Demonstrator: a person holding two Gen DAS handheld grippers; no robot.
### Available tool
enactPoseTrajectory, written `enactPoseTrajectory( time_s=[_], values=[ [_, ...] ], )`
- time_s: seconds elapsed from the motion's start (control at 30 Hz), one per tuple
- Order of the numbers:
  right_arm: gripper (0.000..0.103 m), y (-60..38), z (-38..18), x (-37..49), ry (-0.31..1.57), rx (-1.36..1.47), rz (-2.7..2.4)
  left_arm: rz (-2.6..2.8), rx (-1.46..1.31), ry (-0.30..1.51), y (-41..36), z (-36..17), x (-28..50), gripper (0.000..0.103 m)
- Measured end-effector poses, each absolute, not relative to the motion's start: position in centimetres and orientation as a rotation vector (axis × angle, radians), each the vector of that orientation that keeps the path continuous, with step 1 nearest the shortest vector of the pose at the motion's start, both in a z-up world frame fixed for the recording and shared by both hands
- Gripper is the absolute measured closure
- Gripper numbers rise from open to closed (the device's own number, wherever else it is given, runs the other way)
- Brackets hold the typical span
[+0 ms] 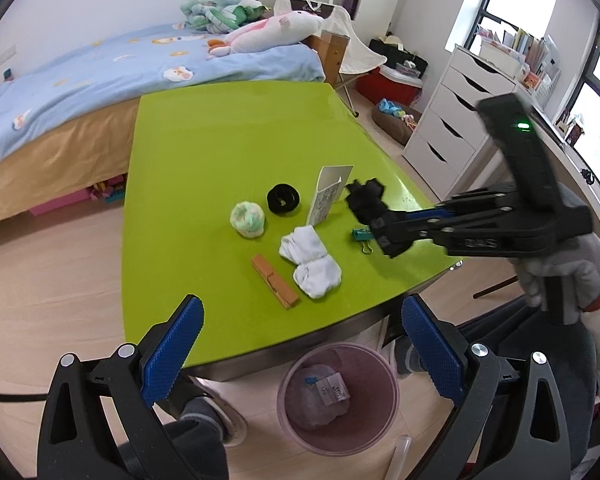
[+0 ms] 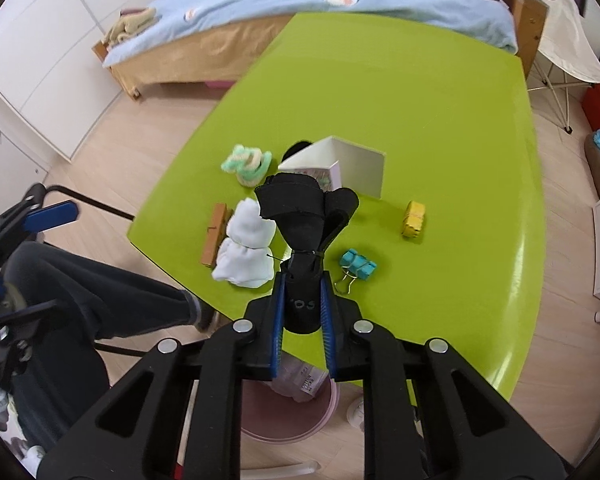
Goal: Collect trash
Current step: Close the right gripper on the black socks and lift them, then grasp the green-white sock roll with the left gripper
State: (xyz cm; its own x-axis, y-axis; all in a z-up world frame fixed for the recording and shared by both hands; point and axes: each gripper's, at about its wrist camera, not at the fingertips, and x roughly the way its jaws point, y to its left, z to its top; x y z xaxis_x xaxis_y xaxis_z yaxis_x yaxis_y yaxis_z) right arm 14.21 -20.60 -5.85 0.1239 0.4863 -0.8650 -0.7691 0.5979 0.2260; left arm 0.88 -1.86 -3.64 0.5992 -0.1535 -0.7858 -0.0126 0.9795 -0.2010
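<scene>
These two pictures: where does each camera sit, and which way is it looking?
Left wrist view: sits on the left hand-held gripper, open, looking down over the green table and pink bin; gloved hand and right hand-held gripper show.
Right wrist view: sits on the right gripper, shut on a black bundle, facing the bed; trouser leg shows.
Shared: table, white socks, wooden clothespin, teal binder clip.

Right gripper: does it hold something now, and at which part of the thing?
Yes. The right gripper holds a black bundled fabric piece by its narrow lower end, below the thin tie, between the blue fingers. The left gripper holds nothing.
</scene>
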Motion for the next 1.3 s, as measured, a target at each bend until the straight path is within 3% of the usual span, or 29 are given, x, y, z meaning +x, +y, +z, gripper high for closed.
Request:
enactPoseTrajectory(
  time_s=[0.3,0.87,1.3],
  values=[
    [0.087,-22.4,-4.7,13.9,1.095,-0.267,0.936,-0.094,-0.164,0.984,-0.5,-4.0,5.6,0.008],
    [0.087,-23.6,-4.6,14.3,1.097,-0.241,0.918,-0.103,-0.207,1.204,2.0,-9.6,15.1,0.008],
    [0.087,-23.7,-5.3,14.7,1.115,-0.24,0.908,-0.074,-0.185,1.27,2.0,-12.0,16.7,0.045]
  ],
)
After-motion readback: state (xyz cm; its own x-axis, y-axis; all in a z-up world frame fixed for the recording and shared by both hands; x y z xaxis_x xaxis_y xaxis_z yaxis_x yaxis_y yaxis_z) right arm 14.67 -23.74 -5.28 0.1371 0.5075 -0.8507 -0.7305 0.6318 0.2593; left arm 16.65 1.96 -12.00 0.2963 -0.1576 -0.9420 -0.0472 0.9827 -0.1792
